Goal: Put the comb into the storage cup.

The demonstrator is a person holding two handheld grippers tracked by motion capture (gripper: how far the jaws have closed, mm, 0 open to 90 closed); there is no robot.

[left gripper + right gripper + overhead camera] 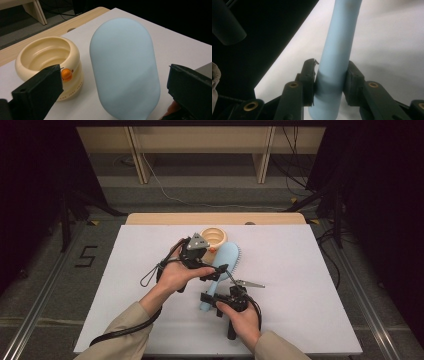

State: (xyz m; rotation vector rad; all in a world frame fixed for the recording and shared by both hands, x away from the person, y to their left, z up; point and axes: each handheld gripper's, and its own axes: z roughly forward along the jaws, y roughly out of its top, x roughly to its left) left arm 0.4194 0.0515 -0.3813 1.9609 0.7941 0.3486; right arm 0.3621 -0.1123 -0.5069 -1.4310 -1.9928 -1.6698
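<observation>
Small raised lettering runs round the lower band of the cream cup [48, 63], beside an orange bead [66, 74] on its wall; it seems to read "THE LOST", though the rest is too faint to make out. On the grey floor [60, 270] to the left of the surface, a dark figure "5" [87, 256] is marked.

The light blue hairbrush [222, 265] lies near the middle of the white surface [300, 285], head toward the far edge and just beside the cup. The right tongs [329, 80] are clamped on its handle near the end, both pads pressing its sides. The left tongs [112, 85] stand apart, one jaw on each side of the brush's smooth back without touching it.

The white sheet rests on a pale wooden board [215, 218] that shows along the far edge. Beyond it stand light wooden shelf legs [137, 160], with cables [170, 195] trailing over the carpet, and the room's sides are dark.
</observation>
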